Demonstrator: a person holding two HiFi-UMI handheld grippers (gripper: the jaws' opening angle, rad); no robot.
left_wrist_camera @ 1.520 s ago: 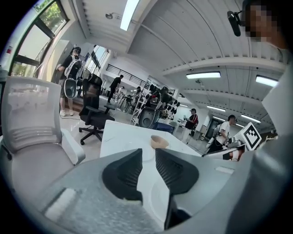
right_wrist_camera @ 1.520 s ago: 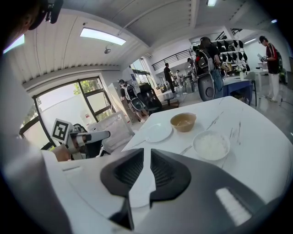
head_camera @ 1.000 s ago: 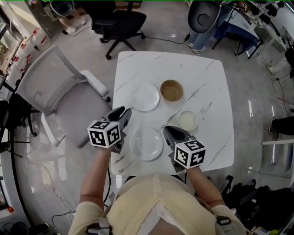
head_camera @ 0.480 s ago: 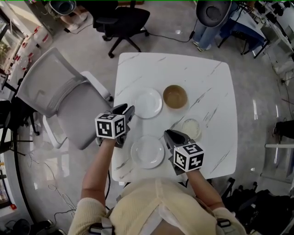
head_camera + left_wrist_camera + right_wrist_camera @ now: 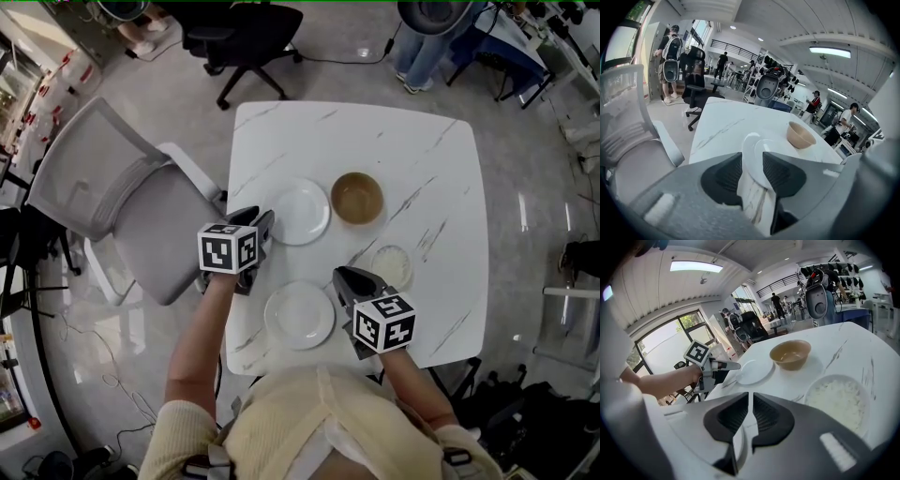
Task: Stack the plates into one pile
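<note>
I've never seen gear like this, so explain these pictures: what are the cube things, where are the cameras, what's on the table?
A person holds a gripper in each hand; the cubes belong to them. One camera looks down from the head, one rides each gripper. The marble table holds a far plate, a near plate, a brown bowl and a dish of rice. The left gripper has just been opening its jaws, the far plate's rim ahead of the gap. The right gripper, jaws barely apart, holds nothing.

place: open-plan lab or office | cues: swivel chairs [image 5: 103, 178], marble-top table [image 5: 412, 141], ceiling strip light [image 5: 829, 50], glossy floor [image 5: 141, 103]
</note>
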